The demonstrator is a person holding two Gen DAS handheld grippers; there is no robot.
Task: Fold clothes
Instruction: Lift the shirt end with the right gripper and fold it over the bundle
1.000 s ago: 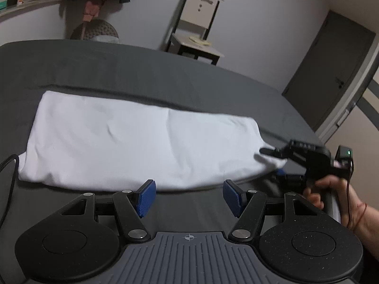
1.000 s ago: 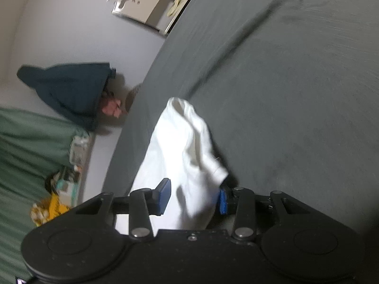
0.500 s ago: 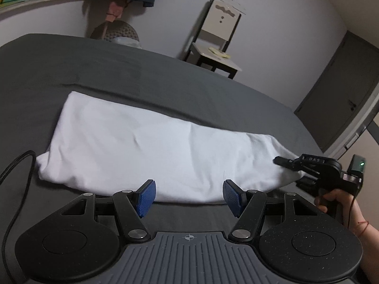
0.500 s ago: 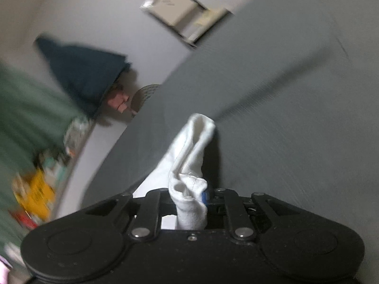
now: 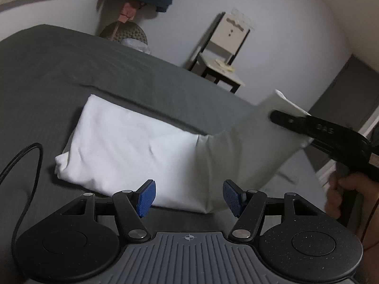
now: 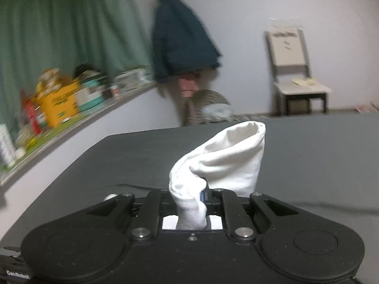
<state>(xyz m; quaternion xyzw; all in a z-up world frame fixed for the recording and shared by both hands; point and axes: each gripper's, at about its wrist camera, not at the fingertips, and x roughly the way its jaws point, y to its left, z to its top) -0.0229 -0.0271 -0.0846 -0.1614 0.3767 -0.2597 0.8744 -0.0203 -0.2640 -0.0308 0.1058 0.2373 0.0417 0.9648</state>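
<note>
A folded white garment lies as a long strip on the dark grey bed. Its right end is lifted off the bed, pinched in my right gripper, which a hand holds at the right edge of the left wrist view. In the right wrist view that gripper is shut on a bunched white end of the garment, which rises in front of it. My left gripper hovers open just in front of the garment's near edge, its blue pads apart and holding nothing.
A chair stands by the far wall beyond the bed, with a dark jacket hanging on the wall and a round basket below it. A shelf with boxes and a green curtain lie to the left. A black cable loops on the bed at left.
My right gripper closed on the garment's right end and raised it off the bed, swinging upward and leftward. My left gripper stayed open near the garment's front edge.
</note>
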